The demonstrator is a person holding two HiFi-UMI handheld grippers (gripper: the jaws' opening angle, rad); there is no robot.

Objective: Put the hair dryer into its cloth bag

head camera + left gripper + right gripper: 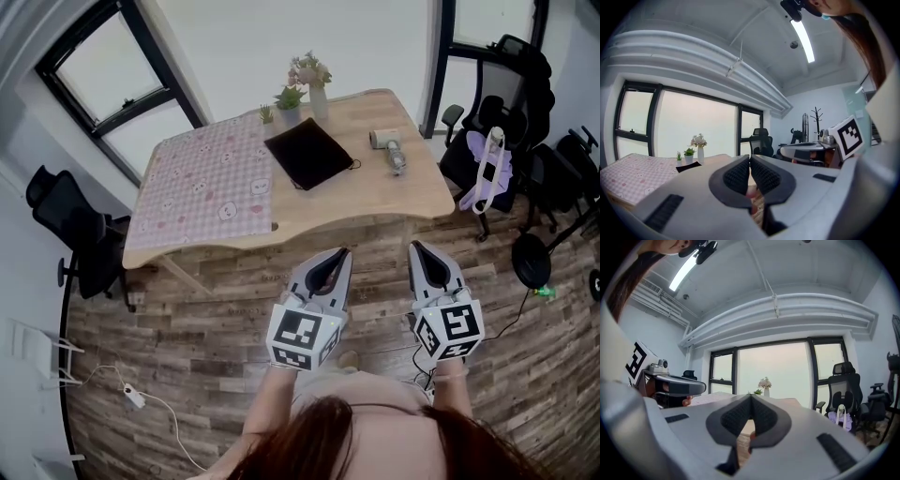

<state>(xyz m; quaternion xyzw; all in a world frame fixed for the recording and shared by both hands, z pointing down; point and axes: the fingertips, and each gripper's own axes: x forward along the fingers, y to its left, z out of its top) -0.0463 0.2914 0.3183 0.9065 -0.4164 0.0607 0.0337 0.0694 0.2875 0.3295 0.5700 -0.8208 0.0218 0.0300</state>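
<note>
A grey hair dryer (388, 148) lies on the wooden table (375, 197) near its right end. The black cloth bag (308, 153) lies flat at the table's middle, left of the dryer; its edge also shows as the dark bag (687, 166) in the left gripper view. My left gripper (343, 253) and right gripper (413, 247) are both shut and empty, held side by side over the floor, short of the table's near edge. Their jaws (749, 158) (750, 397) point level toward the table.
A pink checked cloth (202, 178) covers the table's left half. A flower vase (317, 89) and two small potted plants (289, 101) stand at the far edge. Black office chairs (511, 103) crowd the right, another chair (70, 234) stands left. A white cable and adapter (134, 397) lie on the floor.
</note>
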